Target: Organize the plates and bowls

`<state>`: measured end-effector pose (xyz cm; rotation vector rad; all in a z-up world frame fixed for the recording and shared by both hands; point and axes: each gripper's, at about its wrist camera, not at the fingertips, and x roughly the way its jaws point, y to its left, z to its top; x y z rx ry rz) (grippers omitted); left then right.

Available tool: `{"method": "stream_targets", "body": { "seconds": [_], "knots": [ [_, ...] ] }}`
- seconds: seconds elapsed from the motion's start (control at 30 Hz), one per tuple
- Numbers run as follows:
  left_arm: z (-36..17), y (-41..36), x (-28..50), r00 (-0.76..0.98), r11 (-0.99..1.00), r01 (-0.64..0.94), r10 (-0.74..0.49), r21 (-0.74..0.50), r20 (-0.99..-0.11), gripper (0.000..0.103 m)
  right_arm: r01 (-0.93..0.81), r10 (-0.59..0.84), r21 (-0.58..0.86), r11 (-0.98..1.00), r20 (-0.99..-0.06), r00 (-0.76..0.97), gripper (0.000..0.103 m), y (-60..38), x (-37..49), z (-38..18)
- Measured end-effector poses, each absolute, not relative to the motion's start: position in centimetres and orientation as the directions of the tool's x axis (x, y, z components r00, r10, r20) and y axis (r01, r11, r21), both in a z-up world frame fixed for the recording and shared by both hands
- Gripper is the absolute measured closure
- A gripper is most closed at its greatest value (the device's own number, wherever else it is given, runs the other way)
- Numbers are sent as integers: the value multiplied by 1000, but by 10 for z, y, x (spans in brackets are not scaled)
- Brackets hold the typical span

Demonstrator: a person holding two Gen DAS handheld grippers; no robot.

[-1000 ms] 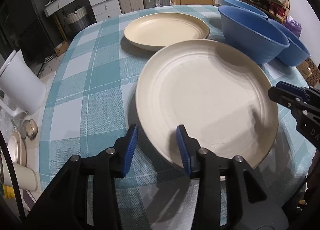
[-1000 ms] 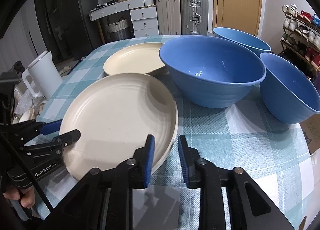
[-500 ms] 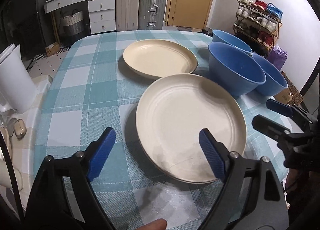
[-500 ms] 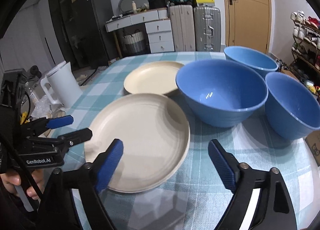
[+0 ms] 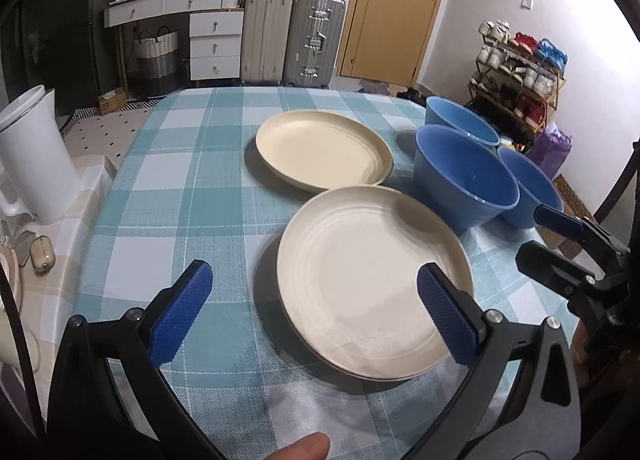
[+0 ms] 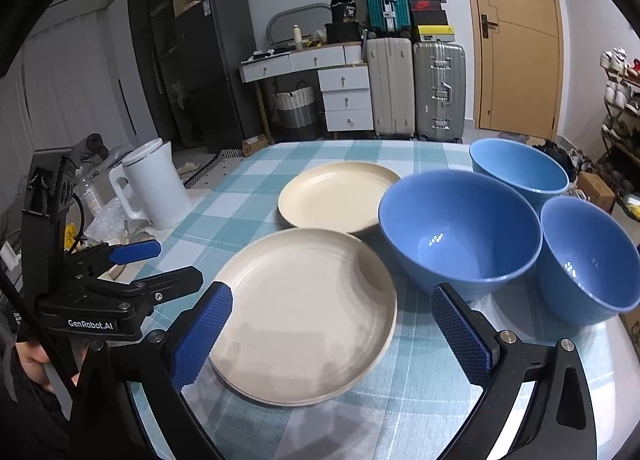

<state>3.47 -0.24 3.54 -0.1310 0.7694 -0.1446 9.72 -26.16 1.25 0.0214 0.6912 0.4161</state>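
Both grippers, left [image 5: 312, 316] and right [image 6: 332, 336], jaws just opened wide and empty above the near plate [image 5: 372, 280], apparently freed to stack on the far plate [image 5: 324, 150] beside three bowls [image 6: 460, 228] on the table [image 5: 180, 196].

A white kettle [image 6: 158, 184] stands beside the checked tablecloth [image 5: 180, 196].

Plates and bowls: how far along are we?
Done: near plate looks like a stack of two, judging by its doubled edge. In hand: nothing; left gripper and right gripper have just opened their jaws, both empty. Left: far plate sits alone, and three blue bowls stand separately, not nested.
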Motion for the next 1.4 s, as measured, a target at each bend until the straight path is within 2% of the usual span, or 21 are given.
{"method": "stream_targets", "body": {
  "seconds": [0.57, 1.03, 1.4],
  "knots": [
    [64, 16, 44, 736, 977, 24, -160, -211, -658, 1, -442, 522, 281, 852, -538, 662, 2, -288, 115, 72],
    [97, 27, 70, 749, 976, -7, -139, -217, -648, 1, -466, 527, 260, 846, -544, 652, 2, -286, 144, 103],
    [106, 31, 98, 739, 975, -32, -125, -220, -662, 1, -454, 541, 302, 838, -565, 623, 2, -291, 181, 111]
  ]
}}
